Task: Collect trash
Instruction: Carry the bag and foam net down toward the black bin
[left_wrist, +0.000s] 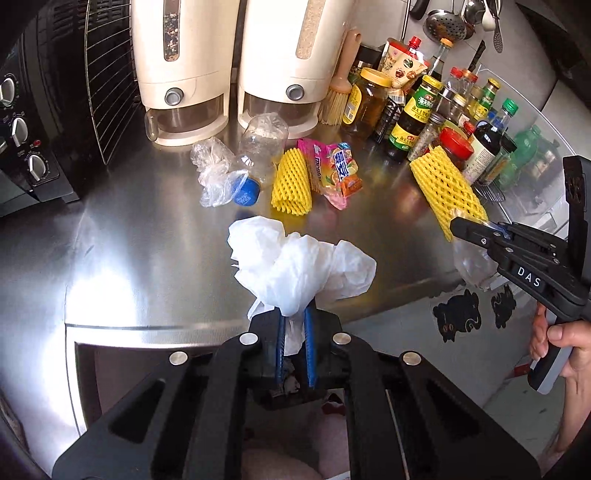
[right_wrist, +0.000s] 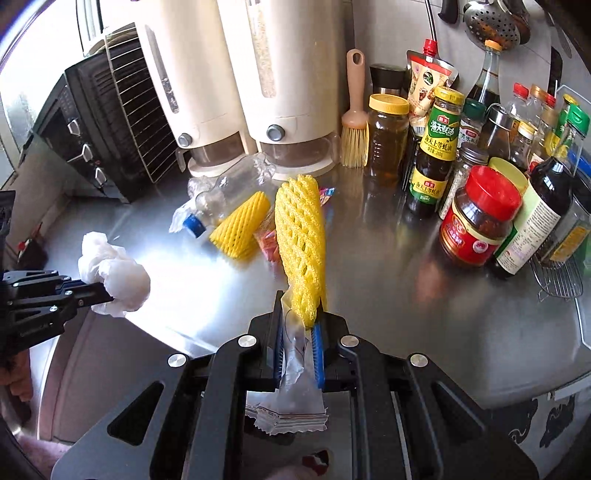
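My left gripper (left_wrist: 294, 323) is shut on a crumpled white plastic bag (left_wrist: 299, 266) and holds it above the steel counter's front edge; it also shows in the right wrist view (right_wrist: 114, 275). My right gripper (right_wrist: 297, 325) is shut on a yellow foam fruit net (right_wrist: 301, 240) together with a clear wrapper (right_wrist: 295, 387); the net shows in the left wrist view (left_wrist: 445, 192). On the counter lie a second yellow foam net (left_wrist: 291, 181), colourful candy wrappers (left_wrist: 338, 170), a clear plastic bottle (left_wrist: 258, 147) with a blue cap, and a clear plastic bag (left_wrist: 214, 170).
Two cream grain dispensers (left_wrist: 236, 66) stand at the back. A black toaster oven (left_wrist: 26, 122) is at the left. Many sauce bottles and jars (right_wrist: 480, 166) crowd the right side, with a brush (right_wrist: 355, 122) beside them. The counter edge (left_wrist: 147, 328) runs below the grippers.
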